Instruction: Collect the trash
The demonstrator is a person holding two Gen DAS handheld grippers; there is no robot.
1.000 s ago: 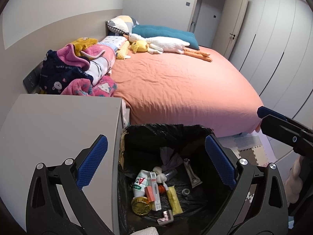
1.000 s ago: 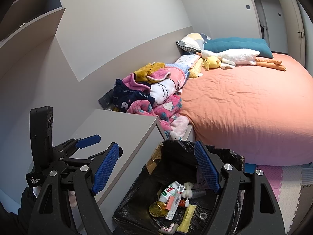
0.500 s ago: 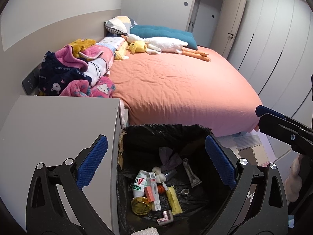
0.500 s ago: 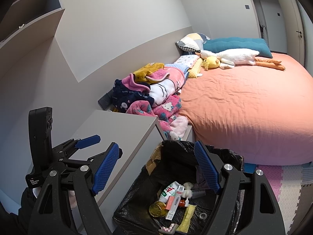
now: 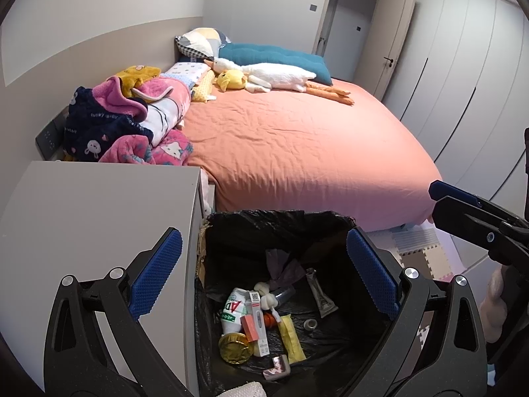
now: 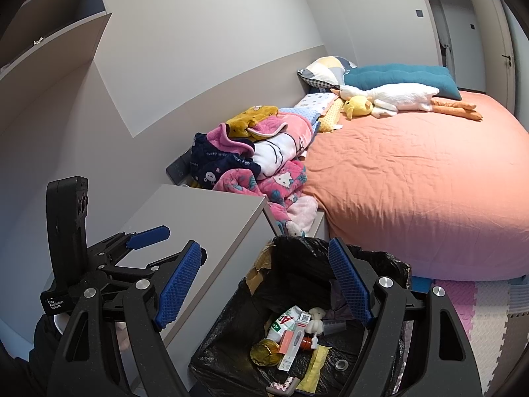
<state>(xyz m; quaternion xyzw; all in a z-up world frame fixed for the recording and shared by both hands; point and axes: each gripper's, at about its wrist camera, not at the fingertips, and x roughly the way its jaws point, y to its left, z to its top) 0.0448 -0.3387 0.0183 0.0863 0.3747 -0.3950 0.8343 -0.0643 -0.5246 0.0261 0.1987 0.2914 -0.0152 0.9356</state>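
Left gripper point(image 5: 264, 274): hanging above the bin, jaws spread wide, gripping nothing.
Right gripper point(image 6: 264, 284): hovering over the same bin, jaws wide apart, carrying nothing.
Bin point(image 5: 281, 221): standing between the cabinet point(image 5: 99, 218) and the bed point(image 5: 297, 145), lined with a black bag.
Trash point(image 5: 258, 321): lying at the bin's bottom; cartons, a gold lid and wrappers, though smaller pieces are proving hard to identify.

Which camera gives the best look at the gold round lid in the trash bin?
Left wrist view: the gold lid lies large and unobstructed on the bin's black liner. Right wrist view shows it smaller, farther off.
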